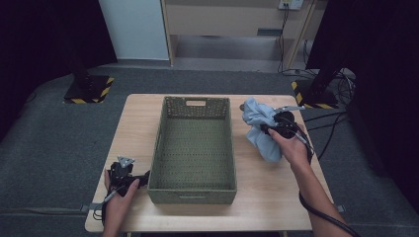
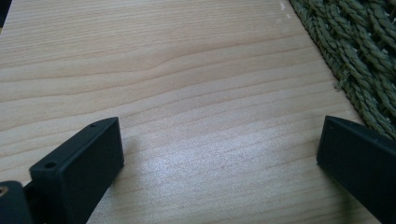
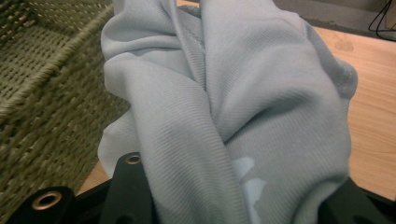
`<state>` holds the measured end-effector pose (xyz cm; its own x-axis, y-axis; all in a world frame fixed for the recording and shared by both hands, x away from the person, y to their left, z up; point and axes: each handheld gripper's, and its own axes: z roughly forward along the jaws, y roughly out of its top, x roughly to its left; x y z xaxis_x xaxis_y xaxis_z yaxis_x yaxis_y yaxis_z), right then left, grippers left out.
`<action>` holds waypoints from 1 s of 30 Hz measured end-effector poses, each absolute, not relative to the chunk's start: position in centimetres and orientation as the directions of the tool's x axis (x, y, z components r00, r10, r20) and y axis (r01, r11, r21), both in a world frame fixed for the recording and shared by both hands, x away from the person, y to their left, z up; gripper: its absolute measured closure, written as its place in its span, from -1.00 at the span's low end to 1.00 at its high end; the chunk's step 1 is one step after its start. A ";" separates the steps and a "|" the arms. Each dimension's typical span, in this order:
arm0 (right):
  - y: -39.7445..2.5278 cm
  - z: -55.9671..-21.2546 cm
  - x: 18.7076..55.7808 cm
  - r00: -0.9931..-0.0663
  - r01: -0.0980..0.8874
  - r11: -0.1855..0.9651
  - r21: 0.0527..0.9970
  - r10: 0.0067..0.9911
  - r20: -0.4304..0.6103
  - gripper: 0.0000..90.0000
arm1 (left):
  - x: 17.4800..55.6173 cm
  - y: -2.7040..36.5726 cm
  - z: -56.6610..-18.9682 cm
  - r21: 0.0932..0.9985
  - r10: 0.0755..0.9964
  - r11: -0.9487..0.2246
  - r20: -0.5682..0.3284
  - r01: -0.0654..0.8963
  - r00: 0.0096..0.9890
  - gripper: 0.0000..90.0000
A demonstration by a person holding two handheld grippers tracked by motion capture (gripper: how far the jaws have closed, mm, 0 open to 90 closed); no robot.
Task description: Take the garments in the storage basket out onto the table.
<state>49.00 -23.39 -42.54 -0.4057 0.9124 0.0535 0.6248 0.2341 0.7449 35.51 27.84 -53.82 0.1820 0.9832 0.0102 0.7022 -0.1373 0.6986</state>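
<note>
The right tongs (image 1: 271,127) grip the bunched grey cloth (image 1: 259,123) just right of the woven basket (image 1: 192,190), so it goes leftward; left tongs (image 1: 132,181) rest open on the desk (image 1: 276,197)

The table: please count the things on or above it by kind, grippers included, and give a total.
Woven baskets: 1, green
Cloth pieces: 1, light blue cloth, held by the right gripper
Grippers: 2, including the left gripper, open
Total: 4

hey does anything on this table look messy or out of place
Only the light blue cloth: it is bunched up in the right tool, beside the green woven basket. The basket sits square.
</note>
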 end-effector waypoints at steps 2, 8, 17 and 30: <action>-23.3 -42.9 49.3 -0.404 0.631 0.235 0.739 0.913 0.055 0.24 | 35.5 27.8 -53.8 0.699 0.983 -0.137 0.010 0.702 0.182 -1.00; -23.1 -44.2 50.4 -0.402 0.656 0.244 0.714 0.914 0.057 0.24 | 35.5 27.8 -53.8 0.699 0.983 -0.138 0.010 0.702 0.183 -1.00; -23.2 -44.4 51.2 -0.392 0.671 0.242 0.701 0.918 0.058 0.24 | 35.5 27.8 -53.8 0.700 0.983 -0.135 0.009 0.701 0.181 -1.00; -23.4 -46.3 52.1 -0.378 0.704 0.215 0.677 0.920 0.101 0.23 | 35.5 27.8 -53.8 0.700 0.983 -0.137 0.010 0.701 0.182 -1.00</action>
